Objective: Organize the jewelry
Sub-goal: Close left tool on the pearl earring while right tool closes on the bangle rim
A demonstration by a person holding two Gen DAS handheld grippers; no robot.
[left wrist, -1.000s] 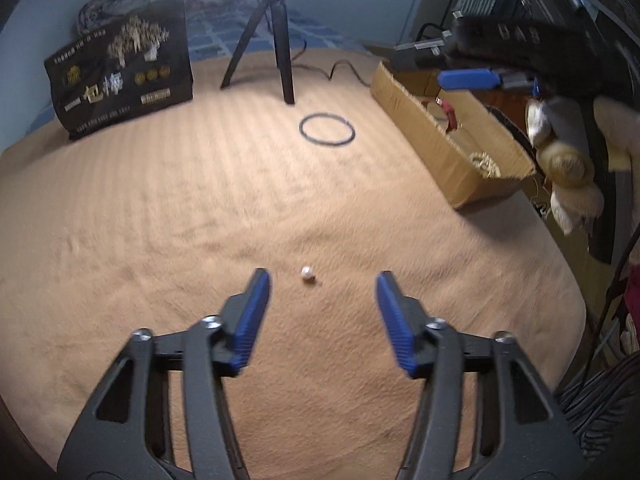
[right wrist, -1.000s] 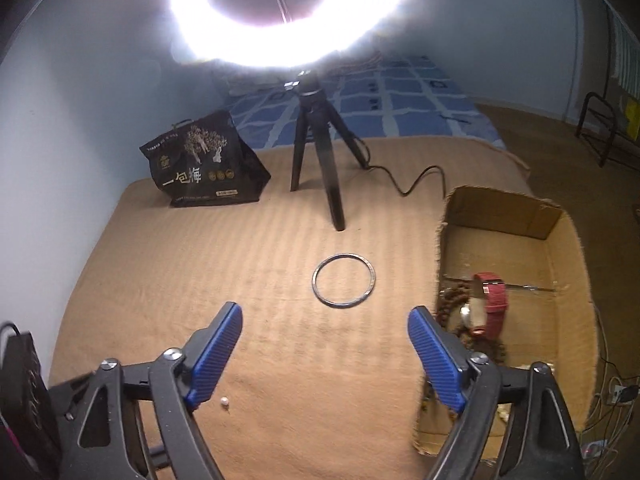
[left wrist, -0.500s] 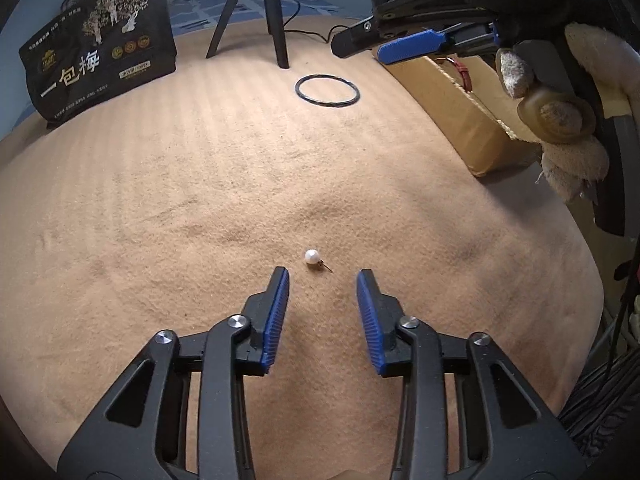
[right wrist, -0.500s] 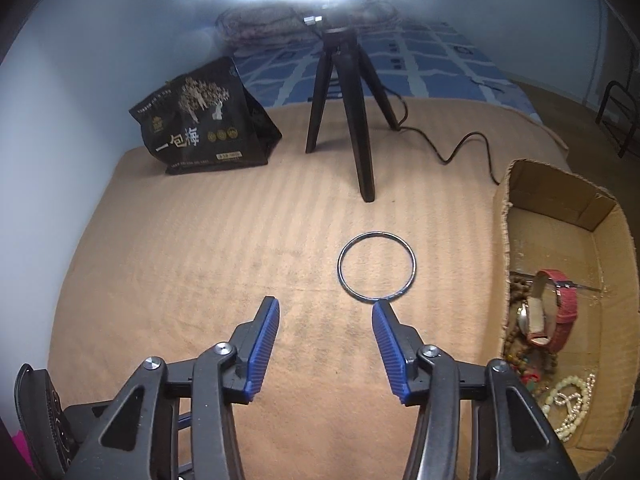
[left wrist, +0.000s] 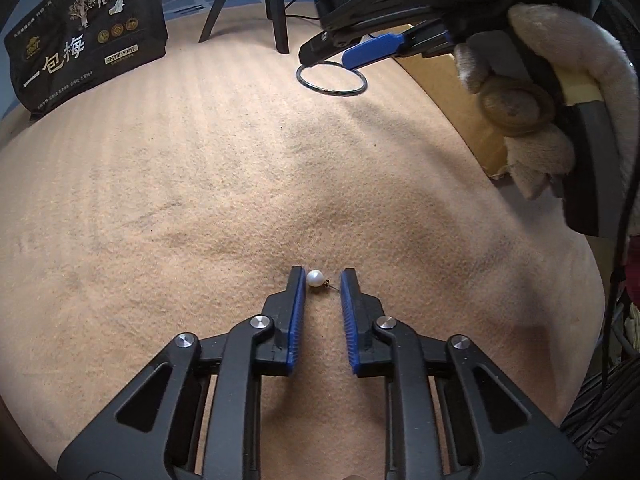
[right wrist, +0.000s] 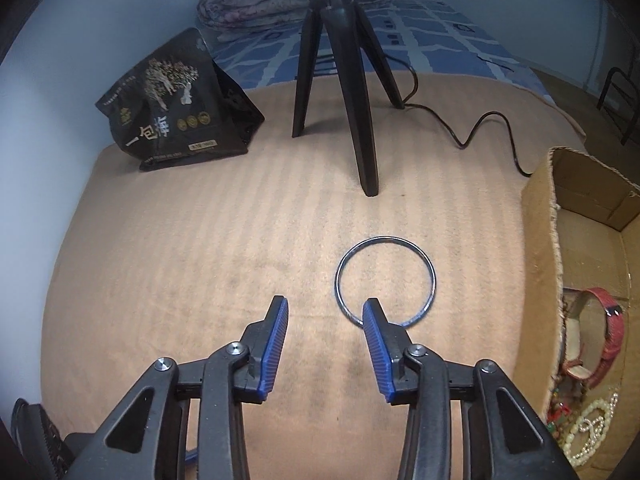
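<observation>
**Two grippers set low over the jewelry on the blanket**

Two blue-padded fingers of the left gripper (left wrist: 323,276) are held a little apart, with a pearl earring (left wrist: 315,279) lying between their tips. The pearl sits just beside the left pad; whether it is touched cannot be told. The earring's thin post is barely made out, pointing toward the right pad.

The jaws of the right gripper (right wrist: 325,306) are seen parted, nothing between them. Its right fingertip is placed over the near rim of a dark bangle (right wrist: 385,280), so that a short piece of the ring is hidden; contact cannot be judged. In the left wrist view the same gripper is seen from the side, above the bangle, held by a gloved hand (left wrist: 536,92) that is cut off by the frame edge.

Both pieces lie on a tan blanket (left wrist: 160,200). To the right, a cardboard box (right wrist: 538,280) is only partly shown; a red-strapped watch (right wrist: 610,328) and pale beads (right wrist: 592,424) are visible inside, the rest being cropped. Farther back stand a black tripod (right wrist: 360,120), its top cut off, and a black printed bag (right wrist: 176,108).
</observation>
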